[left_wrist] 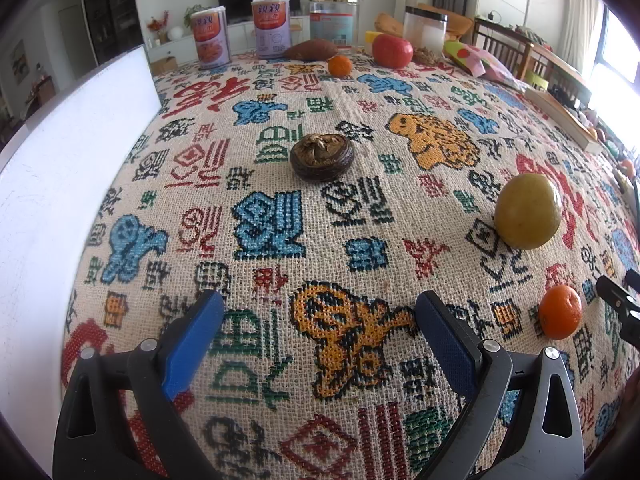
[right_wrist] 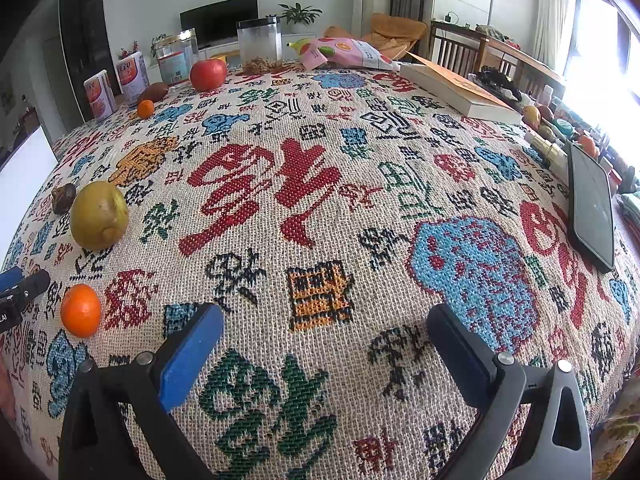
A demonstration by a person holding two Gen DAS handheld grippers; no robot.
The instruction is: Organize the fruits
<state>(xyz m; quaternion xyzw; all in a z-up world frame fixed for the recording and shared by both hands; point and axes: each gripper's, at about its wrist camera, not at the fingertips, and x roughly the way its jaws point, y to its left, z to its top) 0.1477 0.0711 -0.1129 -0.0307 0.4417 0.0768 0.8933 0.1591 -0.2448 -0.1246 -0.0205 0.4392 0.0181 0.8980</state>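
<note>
On the patterned tablecloth lie a dark brown wrinkled fruit (left_wrist: 322, 157) (right_wrist: 64, 198), a yellow-green round fruit (left_wrist: 528, 211) (right_wrist: 99, 215) and a small orange (left_wrist: 559, 311) (right_wrist: 80, 310). At the far edge sit a second small orange (left_wrist: 339, 65) (right_wrist: 145, 108), a red apple (left_wrist: 392, 51) (right_wrist: 208, 74) and a brown sweet potato (left_wrist: 311, 49) (right_wrist: 155, 91). My left gripper (left_wrist: 320, 312) hovers open over bare cloth, short of the dark fruit. My right gripper (right_wrist: 326, 328) is open too, with nothing between its fingers; the near orange lies to its left.
A white box or board (left_wrist: 60, 184) (right_wrist: 24, 172) stands along the left edge. Two cans (left_wrist: 240, 36), clear jars (left_wrist: 424, 32) (right_wrist: 258, 46) and a snack bag (right_wrist: 344, 54) line the far side. A book (right_wrist: 460, 88) and a phone (right_wrist: 592, 212) lie at right.
</note>
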